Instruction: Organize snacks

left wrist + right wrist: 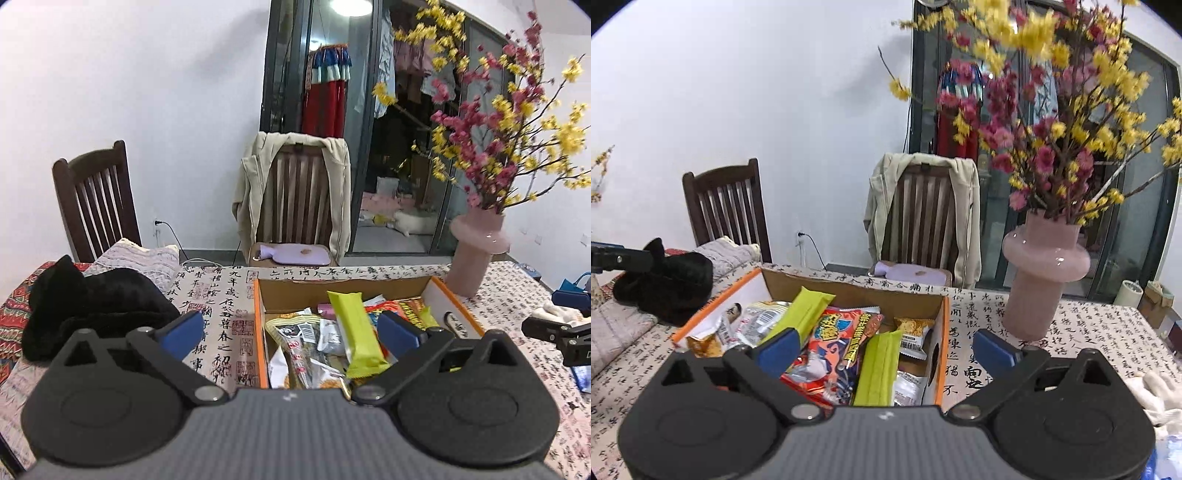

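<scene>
I had both the left gripper (290,334) and right gripper (884,349) spread wide, empty, above the snack box (943,332). The pink vase (1043,280) at two o'clock could have tipped on a careless swing.

Home dining room: chairs (299,192), vase (1043,280).

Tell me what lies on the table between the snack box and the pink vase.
Nothing: in the right wrist view only bare calligraphy tablecloth separates the snack box from the pink vase.

A calligraphy-print table (221,317) carries a cardboard snack box (343,286), pink vase (474,254) — and black cloth (92,306)
</scene>
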Available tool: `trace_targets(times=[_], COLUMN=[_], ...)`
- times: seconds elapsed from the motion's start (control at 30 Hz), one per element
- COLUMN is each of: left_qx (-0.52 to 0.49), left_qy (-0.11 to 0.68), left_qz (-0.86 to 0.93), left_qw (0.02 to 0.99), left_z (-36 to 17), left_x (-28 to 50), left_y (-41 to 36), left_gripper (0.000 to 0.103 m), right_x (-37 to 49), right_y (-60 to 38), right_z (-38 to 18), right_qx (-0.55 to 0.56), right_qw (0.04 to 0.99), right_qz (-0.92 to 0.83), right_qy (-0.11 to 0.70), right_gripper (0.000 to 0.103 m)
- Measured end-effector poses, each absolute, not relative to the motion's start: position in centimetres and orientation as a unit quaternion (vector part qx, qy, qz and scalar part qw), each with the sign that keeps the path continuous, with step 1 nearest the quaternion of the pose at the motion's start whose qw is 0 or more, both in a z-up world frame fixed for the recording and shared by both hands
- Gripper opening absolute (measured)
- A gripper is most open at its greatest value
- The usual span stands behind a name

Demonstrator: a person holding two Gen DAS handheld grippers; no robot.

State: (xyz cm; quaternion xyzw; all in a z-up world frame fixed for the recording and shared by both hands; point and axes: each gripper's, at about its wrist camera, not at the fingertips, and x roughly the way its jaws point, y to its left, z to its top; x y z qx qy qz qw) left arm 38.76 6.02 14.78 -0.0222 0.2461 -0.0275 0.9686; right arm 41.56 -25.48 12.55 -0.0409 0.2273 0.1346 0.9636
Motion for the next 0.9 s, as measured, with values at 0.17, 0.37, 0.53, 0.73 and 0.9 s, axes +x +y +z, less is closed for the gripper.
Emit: trace_targets(times=[0.17,0.37,0.53,0.73,0.9], left_qx=[-0.025,-0.015,-0.026,-0.027,-0.024], left_qy=[0.227,0.206,0.202,0.194,0.180], left_qz=[-0.021,-0.015,-0.018,-0.019,-0.024], left_qw=[0.973,0.978,0.979,0.980,0.983], left_z=[15.6,16.0,15.4,13.6,11.8], left_x=[34.5,29.0,24.6,18.9,13.9], left_y=[5.5,4.4,4.1,3.3,2.4], left_gripper=[0.103,0.103,0.103,0.103,0.103], right_x=[37.8,33.2,29.4,24.0,19.4], right_y=[-25.8,-25.6,-25.3,-25.1,-24.8], right_z=[13.7,13.8,12.9,11.5,10.4], right_qx=[-0.034,-0.030,-0.022,-0.015,-0.018], right_qw=[0.968,0.969,0.969,0.969,0.969], right_qz=[0.136,0.141,0.143,0.147,0.150], right_qy=[0.209,0.200,0.202,0.200,0.194], right_gripper=[0.102,0.103,0.103,0.103,0.103])
